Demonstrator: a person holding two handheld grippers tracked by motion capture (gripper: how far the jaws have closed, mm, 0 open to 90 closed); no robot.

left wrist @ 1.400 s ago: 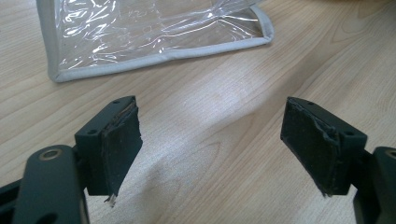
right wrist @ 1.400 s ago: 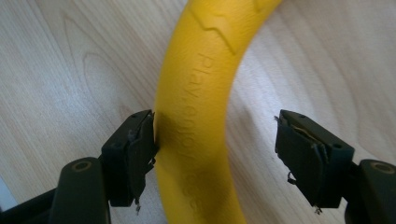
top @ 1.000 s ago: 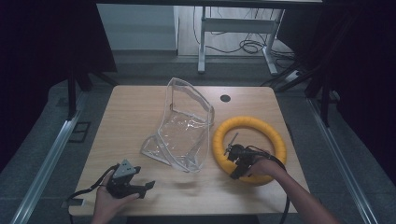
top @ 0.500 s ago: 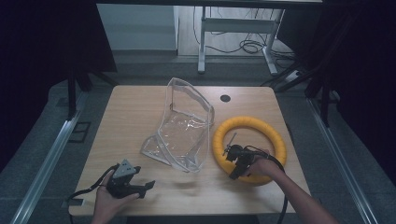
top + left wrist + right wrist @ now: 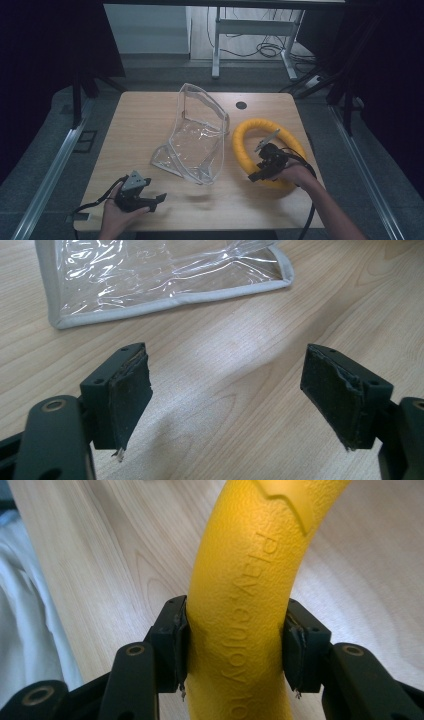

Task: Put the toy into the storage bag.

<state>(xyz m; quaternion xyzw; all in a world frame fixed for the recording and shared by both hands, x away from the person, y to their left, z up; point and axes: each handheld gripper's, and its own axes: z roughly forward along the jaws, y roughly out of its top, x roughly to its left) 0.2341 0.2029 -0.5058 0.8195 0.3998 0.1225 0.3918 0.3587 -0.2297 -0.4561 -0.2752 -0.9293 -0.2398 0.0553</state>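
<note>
Yellow ring [image 5: 247, 131] is being gripped on its near arc by the right claw [image 5: 259, 172], at the right side of the wooden counter [image 5: 140, 125]. In the right gripper view the two black pads [image 5: 178, 645] are being pressed into opposite sides of the yellow foam tube [image 5: 245, 615], which is being dented slightly under the squeeze; the jaws have just been closing, with the ring between them. A grip across the tube's thickness, and not across the whole hoop, is probably being chosen because only that part fits between the jaws. Raised lettering is being shown along the tube's surface.

Nearest the person, at the counter's front left, the left claw [image 5: 150, 200] is being held released, its jaws being kept wide apart over bare wood with nothing between them; it appears to be waiting in reserve.

Farther back, at the counter's middle, a clear plastic bag [image 5: 197, 135] with pale grey edging is being left standing open, just beside the ring's left side. Its mouth is probably being kept open so that the ring can be put in. Beyond the counter, a desk frame and cables are being seen on the floor.
</note>
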